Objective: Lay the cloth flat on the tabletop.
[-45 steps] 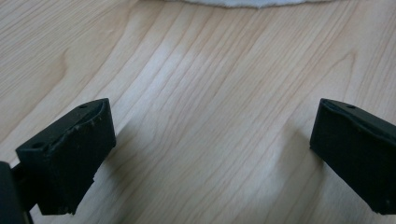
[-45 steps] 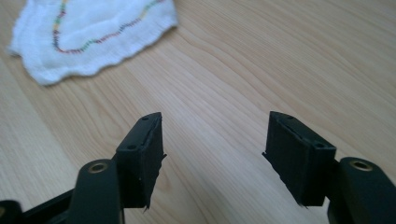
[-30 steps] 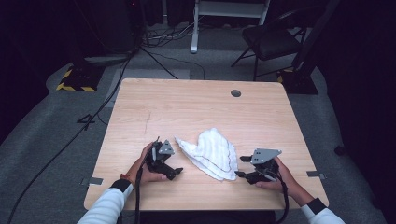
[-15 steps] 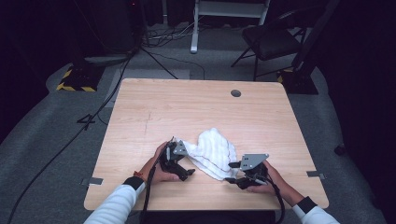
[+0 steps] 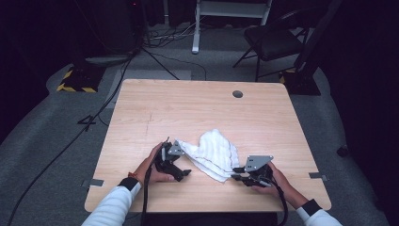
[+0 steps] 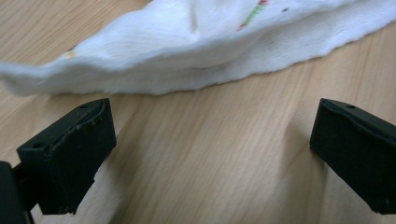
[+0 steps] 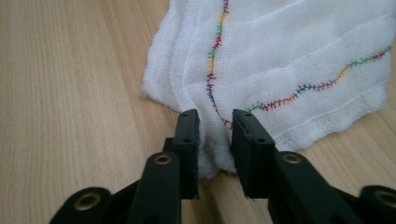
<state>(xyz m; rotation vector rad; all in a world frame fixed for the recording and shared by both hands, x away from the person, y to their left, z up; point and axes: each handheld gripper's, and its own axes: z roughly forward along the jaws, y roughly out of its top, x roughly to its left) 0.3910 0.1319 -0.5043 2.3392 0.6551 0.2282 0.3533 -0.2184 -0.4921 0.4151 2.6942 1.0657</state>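
Note:
A white cloth (image 5: 214,148) with coloured stitching lies crumpled on the wooden table (image 5: 188,108), near its front edge. My left gripper (image 5: 183,160) rests at the cloth's left edge. In the left gripper view this gripper (image 6: 212,121) stands open, jaws wide apart on bare wood, with the cloth's edge (image 6: 187,42) just beyond the tips. My right gripper (image 5: 236,173) is at the cloth's near right corner. In the right gripper view this gripper (image 7: 215,126) has just been closing, and its jaws pinch a fold of the cloth (image 7: 289,60).
A round cable hole (image 5: 237,94) sits near the table's far edge. Beyond the table stand a dark chair (image 5: 273,40), a white stand (image 5: 197,28) and a yellow-and-black striped base (image 5: 75,80), with cables on the grey floor.
The right gripper slid left to the cloth's corner and its jaws closed on a fold. The left gripper edged right to the cloth's left edge, still open.

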